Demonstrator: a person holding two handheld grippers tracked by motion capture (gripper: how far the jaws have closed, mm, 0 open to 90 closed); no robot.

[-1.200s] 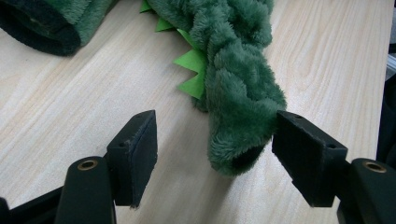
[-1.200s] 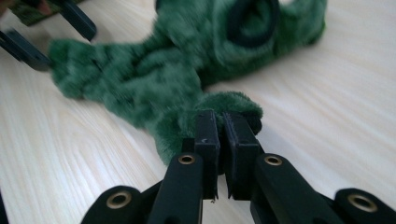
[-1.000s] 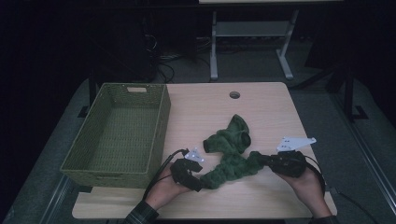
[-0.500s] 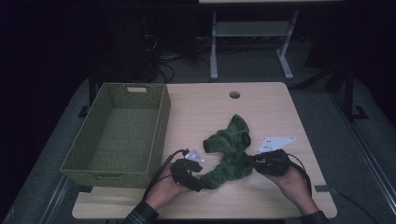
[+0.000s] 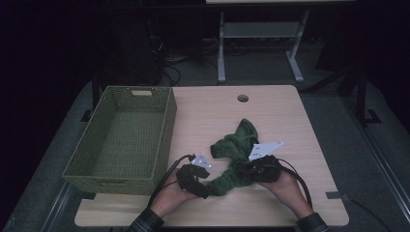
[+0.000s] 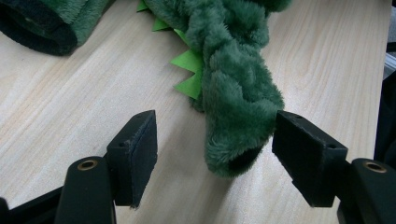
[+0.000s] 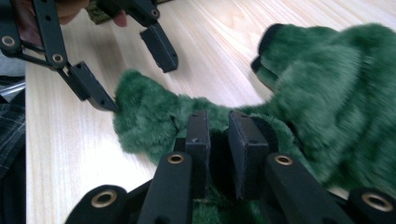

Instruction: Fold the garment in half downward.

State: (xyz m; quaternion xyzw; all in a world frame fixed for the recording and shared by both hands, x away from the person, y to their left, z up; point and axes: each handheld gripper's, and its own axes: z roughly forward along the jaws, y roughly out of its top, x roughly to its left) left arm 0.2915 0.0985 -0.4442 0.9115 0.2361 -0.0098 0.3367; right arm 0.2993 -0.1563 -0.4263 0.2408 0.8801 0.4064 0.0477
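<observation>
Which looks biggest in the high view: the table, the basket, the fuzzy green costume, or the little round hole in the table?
Largest to smallest in the high view:
1. wooden table
2. green woven basket
3. fuzzy green costume
4. round hole
The basket sits no nearer the camera than the costume, so the order is safe.

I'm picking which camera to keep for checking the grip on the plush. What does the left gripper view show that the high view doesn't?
Left gripper view: bright green felt spikes along the green plush toy, and the open hollow end of its limb lying between the left gripper's wide-apart jaws, one pad beside the fur, the other clear of it.

High view: the woven basket, the table's cable hole, the right gripper at the plush, both hands.

Shared: the plush, the wooden table, the left gripper.
</observation>
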